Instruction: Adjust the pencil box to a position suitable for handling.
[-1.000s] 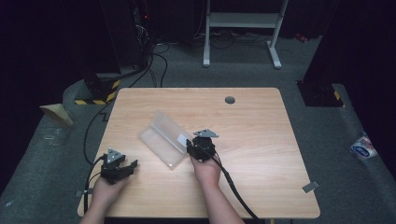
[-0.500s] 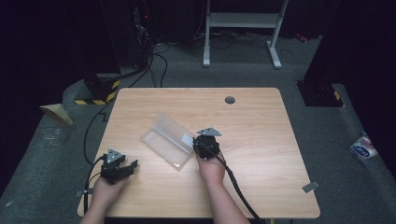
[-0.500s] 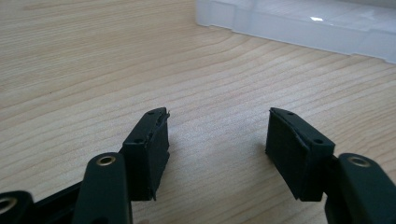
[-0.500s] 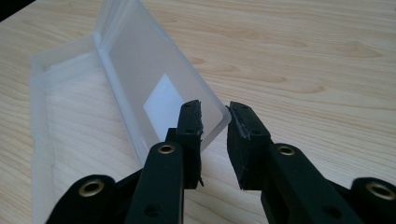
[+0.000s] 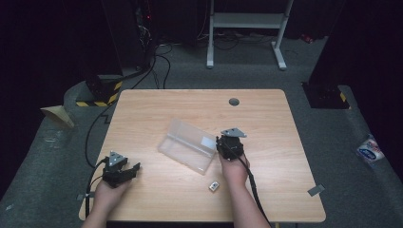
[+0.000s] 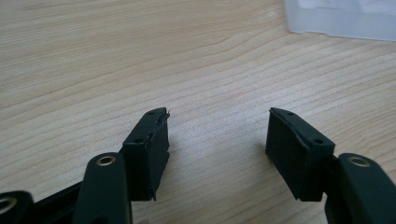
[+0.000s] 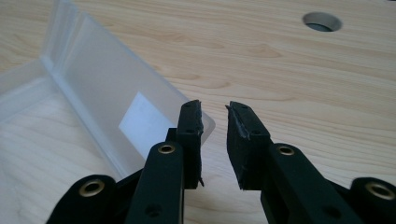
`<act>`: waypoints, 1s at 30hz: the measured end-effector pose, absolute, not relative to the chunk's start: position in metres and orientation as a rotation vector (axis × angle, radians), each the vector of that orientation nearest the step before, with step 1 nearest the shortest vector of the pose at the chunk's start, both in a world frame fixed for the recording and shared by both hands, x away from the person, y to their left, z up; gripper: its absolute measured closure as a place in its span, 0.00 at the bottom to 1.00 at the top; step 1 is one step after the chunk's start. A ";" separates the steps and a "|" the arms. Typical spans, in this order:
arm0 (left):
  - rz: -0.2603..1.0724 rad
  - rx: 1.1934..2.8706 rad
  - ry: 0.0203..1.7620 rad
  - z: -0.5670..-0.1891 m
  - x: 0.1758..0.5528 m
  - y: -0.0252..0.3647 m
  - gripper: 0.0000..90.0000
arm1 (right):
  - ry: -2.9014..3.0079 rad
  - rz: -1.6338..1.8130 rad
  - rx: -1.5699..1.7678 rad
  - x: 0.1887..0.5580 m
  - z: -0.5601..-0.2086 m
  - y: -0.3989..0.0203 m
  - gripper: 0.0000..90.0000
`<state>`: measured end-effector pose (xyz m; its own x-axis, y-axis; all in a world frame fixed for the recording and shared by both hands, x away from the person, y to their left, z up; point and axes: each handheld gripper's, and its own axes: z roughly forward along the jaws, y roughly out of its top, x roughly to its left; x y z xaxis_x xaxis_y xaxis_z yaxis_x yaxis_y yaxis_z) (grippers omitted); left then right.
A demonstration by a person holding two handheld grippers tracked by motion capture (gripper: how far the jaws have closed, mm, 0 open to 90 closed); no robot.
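A clear plastic box (image 5: 187, 145) lies open in the middle of the wooden table (image 5: 266, 118), with its lid (image 7: 107, 79) standing up. My right gripper (image 5: 222, 141) is at the box's right end. Its jaws have just been closing and now stand a narrow gap apart (image 7: 215, 109) with bare table showing between them. The lid's rounded corner sits right behind the left-hand jaw; I cannot tell whether they touch. My left gripper (image 5: 133, 170) rests near the front left of the table, open (image 6: 219, 116) over bare wood, with the box's edge (image 6: 341, 18) farther off.
A small pale object (image 5: 214, 186) lies on the table beside the right wrist. A round cable hole (image 5: 234, 101) sits at the table's back, also seen as a hole (image 7: 321, 21) ahead of the right gripper. Cables trail off the front edge.
The right gripper has moved to the right, and the box has shifted to the right along with it. The small pale object now shows by the wrist. The left gripper has stayed put.
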<state>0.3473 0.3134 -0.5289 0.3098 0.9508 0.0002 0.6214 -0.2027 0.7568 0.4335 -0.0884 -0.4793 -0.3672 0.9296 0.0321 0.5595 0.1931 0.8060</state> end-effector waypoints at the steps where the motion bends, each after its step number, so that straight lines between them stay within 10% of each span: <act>1: 0.638 1.918 1.392 -0.529 0.347 0.313 0.43 | 1.998 1.039 1.387 0.435 -0.479 -0.093 0.83; 19: 0.642 1.914 1.398 -0.529 0.346 0.313 0.43 | 1.956 1.113 1.427 0.418 -0.478 -0.121 0.68; 30: 0.644 1.919 1.392 -0.529 0.347 0.313 0.44 | 2.108 1.023 1.469 0.394 -0.510 -0.100 0.78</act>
<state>0.3467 0.3131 -0.5289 0.3080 0.9514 0.0050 0.6198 -0.2047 0.7576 0.3938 -0.1003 -0.5100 -0.3853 0.9174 0.0993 0.6457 0.1911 0.7393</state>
